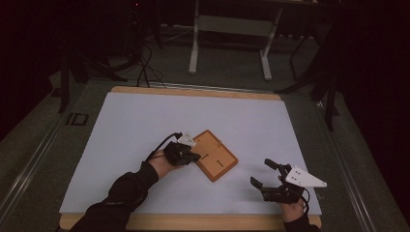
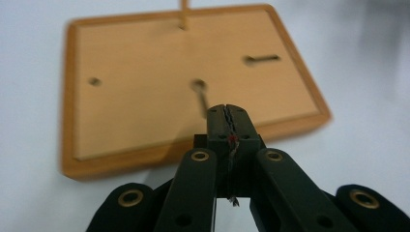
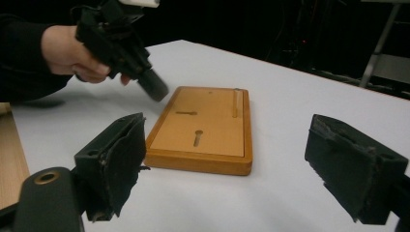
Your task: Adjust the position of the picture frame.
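A flat wooden board (image 1: 216, 155) with a raised rim lies on the white table top, turned at an angle. Its face (image 2: 159, 72) has two short slots, a small hole and a thin peg at the far edge. My left gripper (image 1: 195, 156) is shut, with its tip at the board's left edge. In the left gripper view its jaws (image 2: 227, 113) meet above the board's near rim, and I see nothing held between them. My right gripper (image 1: 261, 172) stands open to the right of the board. Its jaws (image 3: 227, 150) are wide apart, and the board (image 3: 203, 125) lies beyond them.
The white sheet (image 1: 145, 125) covers a wooden table with wide bare areas at the back and left. Beyond the table's far edge stand a metal frame (image 1: 231, 34) and cables on a dark floor. A dark sleeve (image 1: 123, 191) enters from the bottom left.
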The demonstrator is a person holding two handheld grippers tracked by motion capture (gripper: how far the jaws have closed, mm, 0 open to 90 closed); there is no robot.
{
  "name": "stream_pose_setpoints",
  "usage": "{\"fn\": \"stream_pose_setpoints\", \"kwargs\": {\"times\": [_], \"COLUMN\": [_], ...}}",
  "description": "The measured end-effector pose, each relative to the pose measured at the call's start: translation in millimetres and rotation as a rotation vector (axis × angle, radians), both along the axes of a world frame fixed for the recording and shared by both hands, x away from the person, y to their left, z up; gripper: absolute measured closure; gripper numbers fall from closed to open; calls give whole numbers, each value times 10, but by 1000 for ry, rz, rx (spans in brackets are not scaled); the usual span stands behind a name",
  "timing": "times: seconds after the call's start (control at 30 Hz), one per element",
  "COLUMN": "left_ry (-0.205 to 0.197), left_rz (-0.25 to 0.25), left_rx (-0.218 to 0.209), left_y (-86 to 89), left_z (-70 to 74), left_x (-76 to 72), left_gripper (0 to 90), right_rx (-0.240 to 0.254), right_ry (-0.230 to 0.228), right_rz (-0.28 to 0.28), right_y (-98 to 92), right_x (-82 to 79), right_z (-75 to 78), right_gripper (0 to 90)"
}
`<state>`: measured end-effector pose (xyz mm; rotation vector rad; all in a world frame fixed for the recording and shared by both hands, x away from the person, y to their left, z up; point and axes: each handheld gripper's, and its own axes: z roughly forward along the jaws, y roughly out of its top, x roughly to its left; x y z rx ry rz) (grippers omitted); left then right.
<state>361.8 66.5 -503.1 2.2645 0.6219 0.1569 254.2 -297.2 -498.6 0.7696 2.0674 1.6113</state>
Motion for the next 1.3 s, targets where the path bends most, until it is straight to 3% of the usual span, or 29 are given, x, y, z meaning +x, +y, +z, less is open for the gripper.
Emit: {"fn": "stream_pose_setpoints", "kwargs": {"times": [0.37, 0.5, 0.53, 1.0, 1.2, 1.3], "left_ry": [-34, -45, -58, -61, -70, -69], "left_rz": [91, 93, 98, 117, 134, 118], "left_rx": [8, 1, 16, 49, 80, 105], "left_y": [-158, -217, -264, -549, -602, -622], "left_z": [36, 22, 0, -119, -141, -175], "left_x": [465, 568, 631, 995, 1128, 1168], "left_gripper": [898, 898, 898, 898, 899, 899], "right_rx": [4, 6, 7, 11, 15, 16], "right_ry": [6, 7, 8, 15, 19, 22], "right_rz": [2, 5, 6, 13, 16, 17], "right_y": [-13, -12, -12, -19, -22, -26], "right_x": [0, 3, 7, 12, 19, 21], "right_z": [-5, -10, -13, -25, -30, -31], "right_gripper": [141, 141, 141, 143, 143, 143]}}
